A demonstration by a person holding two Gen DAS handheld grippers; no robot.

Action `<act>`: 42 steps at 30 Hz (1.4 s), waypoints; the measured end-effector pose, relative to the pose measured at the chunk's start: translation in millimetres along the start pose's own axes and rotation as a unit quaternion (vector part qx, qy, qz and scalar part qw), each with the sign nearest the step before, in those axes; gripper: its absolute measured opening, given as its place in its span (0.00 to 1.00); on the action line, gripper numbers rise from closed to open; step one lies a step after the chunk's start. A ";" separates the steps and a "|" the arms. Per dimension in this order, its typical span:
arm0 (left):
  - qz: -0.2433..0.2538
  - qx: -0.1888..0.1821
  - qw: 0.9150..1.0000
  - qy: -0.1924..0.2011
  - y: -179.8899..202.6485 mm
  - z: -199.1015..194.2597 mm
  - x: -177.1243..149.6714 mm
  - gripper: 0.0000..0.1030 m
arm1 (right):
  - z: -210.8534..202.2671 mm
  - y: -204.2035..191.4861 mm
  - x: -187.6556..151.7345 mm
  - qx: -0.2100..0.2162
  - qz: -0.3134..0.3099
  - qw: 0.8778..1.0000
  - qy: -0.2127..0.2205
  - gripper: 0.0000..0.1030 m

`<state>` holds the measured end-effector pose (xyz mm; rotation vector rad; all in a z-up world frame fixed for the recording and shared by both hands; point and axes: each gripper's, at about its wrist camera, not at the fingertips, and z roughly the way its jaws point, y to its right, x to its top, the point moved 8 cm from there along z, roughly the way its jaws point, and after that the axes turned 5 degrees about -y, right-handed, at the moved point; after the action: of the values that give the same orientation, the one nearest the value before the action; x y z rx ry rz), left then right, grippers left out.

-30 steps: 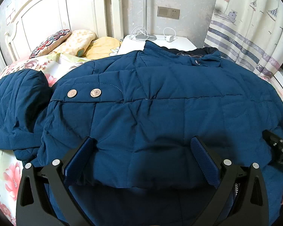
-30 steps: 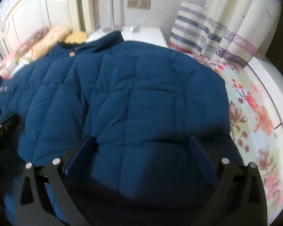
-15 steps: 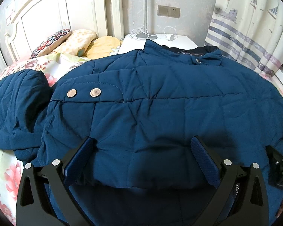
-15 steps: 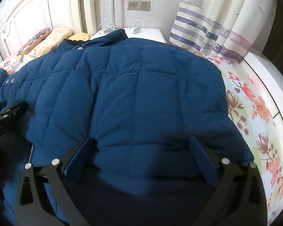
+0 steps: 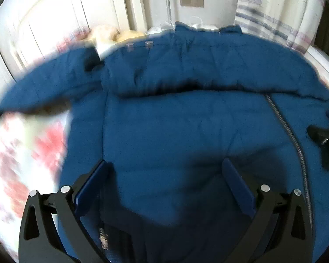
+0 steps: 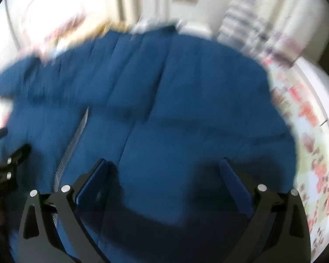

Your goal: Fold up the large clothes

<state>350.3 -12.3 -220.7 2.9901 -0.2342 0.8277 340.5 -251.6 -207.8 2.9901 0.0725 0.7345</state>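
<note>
Two pairs of tongs, the left gripper (image 5: 164,180) and right gripper (image 6: 163,179), are held wide apart over the blue jacket (image 5: 197,127), which is spread toward twelve o'clock on the bed (image 6: 313,118) for folding.

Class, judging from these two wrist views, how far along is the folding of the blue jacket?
Done: jacket spread on the floral bed, its lower part apparently folded up, zipper exposed. In hand: left gripper and right gripper open above it. Left: sleeve and further folds.
</note>
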 end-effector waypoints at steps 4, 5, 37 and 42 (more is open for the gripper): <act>-0.001 0.033 0.999 0.000 -12.1 -20.7 -5.6 0.96 | -29.4 -2.7 -19.6 0.014 0.026 1.000 0.000 0.97; 0.001 0.022 1.000 0.014 -11.2 -30.8 -9.7 0.96 | -37.4 -8.2 -25.2 0.020 0.015 1.000 0.013 0.97; -0.007 0.009 1.000 0.022 -48.8 -71.1 -111.1 0.96 | -112.0 5.2 -159.5 -0.005 -0.070 0.996 0.050 0.97; -0.042 -0.044 0.997 0.048 -57.4 -82.1 -106.1 0.96 | -104.9 -18.4 -95.7 0.013 -0.060 0.994 0.092 0.97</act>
<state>227.3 64.6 -204.1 2.8479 -0.1362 0.9225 206.6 -233.9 -160.4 2.9026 0.2686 0.9999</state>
